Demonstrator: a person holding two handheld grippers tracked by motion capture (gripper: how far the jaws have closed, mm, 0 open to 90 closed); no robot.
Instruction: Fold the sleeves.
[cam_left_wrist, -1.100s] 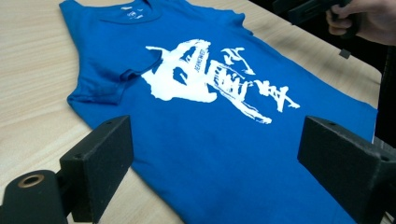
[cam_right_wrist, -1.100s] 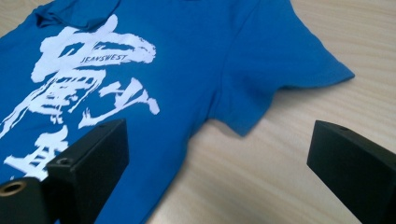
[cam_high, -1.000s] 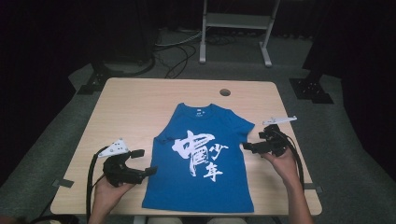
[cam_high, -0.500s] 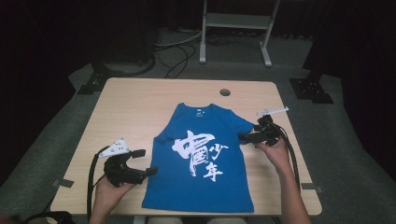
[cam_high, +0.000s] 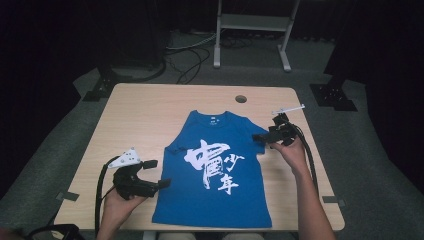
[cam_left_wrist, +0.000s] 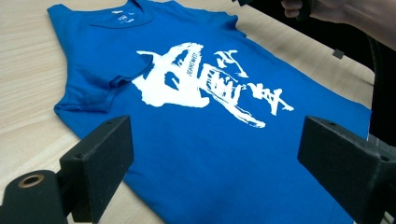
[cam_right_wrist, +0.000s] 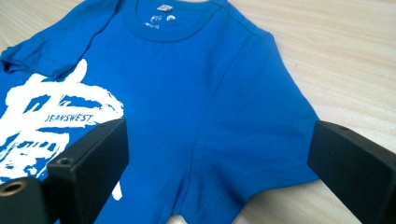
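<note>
T-shirt (cam_high: 215, 167) lies flat; we have moved our right gripper (cam_high: 261, 137), jaws spread, up to its right sleeve (cam_right_wrist: 261, 154), ready to fold.

Chest print: large white brush-style Chinese characters on the blue T-shirt (cam_high: 215, 175); the biggest reads 中, the last, lowest one 年, and the one between them is too broken up to read with certainty.
Small lettering: "JEANSWEST" (cam_right_wrist: 68, 117), in blue capitals inside the white of the biggest character, legible in the right gripper view.
Neck label: a small white tag (cam_right_wrist: 164, 7) and white marks just inside the T-shirt's collar, above the chest print; too small to read.
</note>
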